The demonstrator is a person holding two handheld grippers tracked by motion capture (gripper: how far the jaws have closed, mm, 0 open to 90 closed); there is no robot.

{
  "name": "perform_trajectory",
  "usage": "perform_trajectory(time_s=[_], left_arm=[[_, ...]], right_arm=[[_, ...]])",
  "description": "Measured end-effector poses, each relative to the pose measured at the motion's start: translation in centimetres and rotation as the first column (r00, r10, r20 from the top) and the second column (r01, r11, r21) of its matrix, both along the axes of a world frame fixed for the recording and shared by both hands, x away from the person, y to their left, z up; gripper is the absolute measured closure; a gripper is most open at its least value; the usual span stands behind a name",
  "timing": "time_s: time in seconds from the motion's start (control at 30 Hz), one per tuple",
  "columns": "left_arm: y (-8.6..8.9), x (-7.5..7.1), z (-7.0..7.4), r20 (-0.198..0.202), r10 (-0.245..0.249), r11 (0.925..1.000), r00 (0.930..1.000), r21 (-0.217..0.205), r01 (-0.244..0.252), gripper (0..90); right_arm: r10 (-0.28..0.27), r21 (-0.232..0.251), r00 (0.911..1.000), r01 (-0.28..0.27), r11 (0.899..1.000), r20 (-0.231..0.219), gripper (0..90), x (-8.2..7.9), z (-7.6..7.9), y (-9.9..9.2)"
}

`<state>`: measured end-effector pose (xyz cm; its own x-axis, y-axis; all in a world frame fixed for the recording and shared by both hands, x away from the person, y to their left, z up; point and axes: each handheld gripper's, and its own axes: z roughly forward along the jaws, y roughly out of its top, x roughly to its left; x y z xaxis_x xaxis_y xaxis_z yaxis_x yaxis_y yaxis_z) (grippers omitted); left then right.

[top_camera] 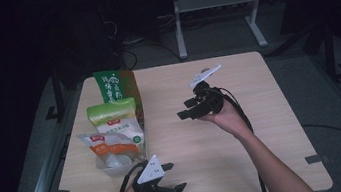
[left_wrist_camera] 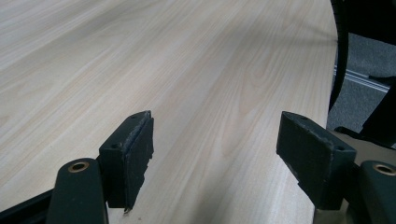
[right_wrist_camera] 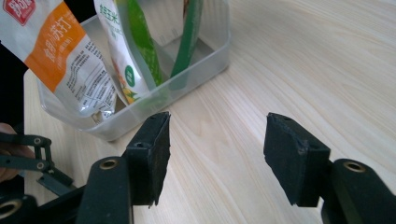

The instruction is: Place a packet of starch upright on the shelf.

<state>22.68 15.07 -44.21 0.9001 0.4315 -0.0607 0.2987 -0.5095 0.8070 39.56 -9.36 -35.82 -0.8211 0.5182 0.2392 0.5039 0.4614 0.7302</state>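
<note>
Left gripper (top_camera: 172, 176) sits nearest, at the table's front edge, just in front of the clear plastic bin (top_camera: 113, 170) and a little to its right; jaws spread wide, nothing between them, only bare wood grain under them in the left gripper view (left_wrist_camera: 215, 154). Grey three-cornered plate on top, cable trailing off the near edge. Wooden table (top_camera: 244, 131) is light-coloured.

Clear plastic bin stands at the table's left side, long axis running front to back. Three packets stand upright in it: nearest, a white pouch with an orange band (top_camera: 110, 145); behind it, a white-and-green pouch (top_camera: 113, 119); at the far end, a tall dark green pack (top_camera: 116, 89). Right gripper view shows the bin's corner wall (right_wrist_camera: 205, 56) with the pouches leaning inside.

Right gripper (top_camera: 184, 110) is well right of the bin, past mid-table, held in a hand and pointing toward the bin; jaws apart, holding nothing, bare table between the pads (right_wrist_camera: 215, 158). Bin lies just beyond its jaw tips, not touching.

Behind the table, a grey metal frame (top_camera: 217, 13) stands on the dark floor.
</note>
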Motion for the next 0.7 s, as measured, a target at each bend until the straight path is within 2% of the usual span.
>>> perform_trajectory(time_s=[0.6, 0.7], left_arm=[[0.3, 0.4, 0.1, 0.005, 0.014, 0.9999, 0.9999, -0.009, -0.014, 26.9], [0.4, 0.4, 0.1, 0.006, 0.016, 0.9998, 0.9999, -0.008, -0.016, 26.9]], right_arm=[[-0.046, -0.023, 0.9989, 0.046, 0.999, 0.003, 35.9, -1.9, -0.5, -3.8], [-0.059, -0.035, 0.9982, 0.058, 0.998, -0.007, 35.1, -2.2, -0.7, -4.3]])
